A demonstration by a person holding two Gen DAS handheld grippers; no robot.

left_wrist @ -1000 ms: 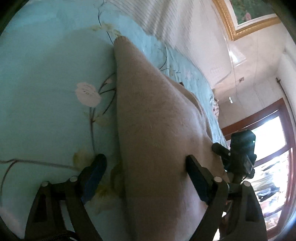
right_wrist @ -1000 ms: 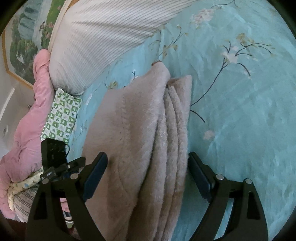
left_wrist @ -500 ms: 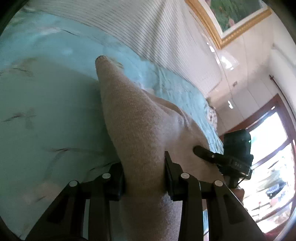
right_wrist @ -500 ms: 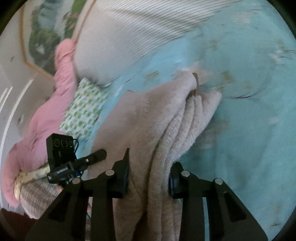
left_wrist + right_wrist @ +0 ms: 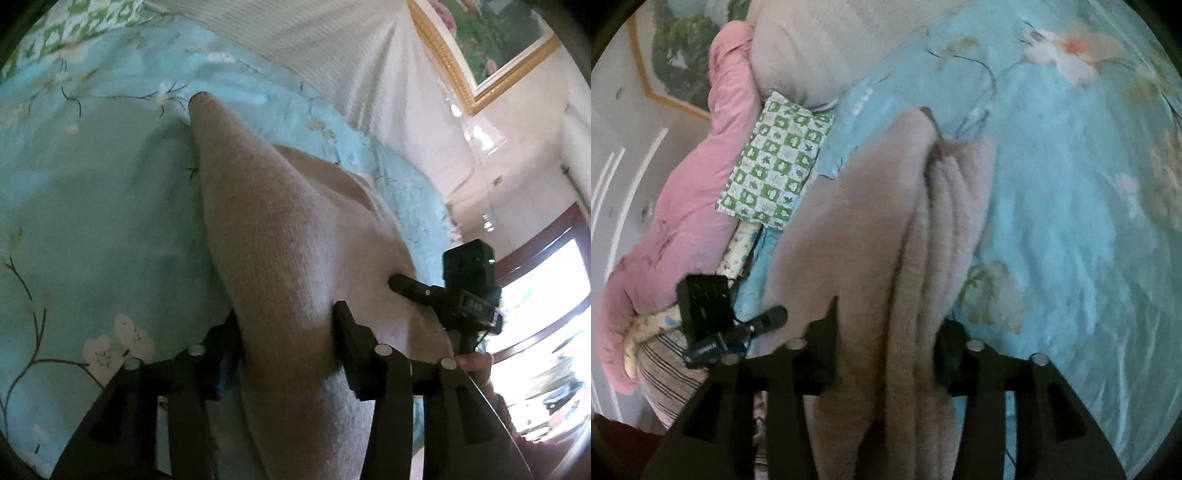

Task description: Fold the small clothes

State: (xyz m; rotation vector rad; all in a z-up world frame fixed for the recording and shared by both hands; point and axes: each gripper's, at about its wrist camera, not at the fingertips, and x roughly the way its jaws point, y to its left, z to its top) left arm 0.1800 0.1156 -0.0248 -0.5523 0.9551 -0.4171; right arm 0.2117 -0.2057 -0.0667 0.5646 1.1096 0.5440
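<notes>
A fluffy beige garment (image 5: 280, 221), folded into a long thick bundle, lies lengthwise on the turquoise flowered bedspread (image 5: 92, 221). My left gripper (image 5: 288, 325) has the near end of one side between its fingers; its jaws are opening, and the pads still touch the cloth. In the right wrist view the garment (image 5: 871, 221) shows several stacked layers. My right gripper (image 5: 888, 339) clasps the other side in the same way, its jaws opening too. Each wrist view shows the other gripper's black body (image 5: 469, 280) (image 5: 709, 314) beside the garment.
A striped pillow (image 5: 332, 44) lies at the head of the bed. A green checked pillow (image 5: 775, 162), a pink quilt (image 5: 683, 184) and a striped cloth (image 5: 665, 384) are piled beyond the garment. A framed painting (image 5: 491, 37) and a bright window (image 5: 546, 314) are behind.
Both grippers went from wide open to closed on the garment's near end, then widened a little. Both have carried it across the bed toward the pillows.
</notes>
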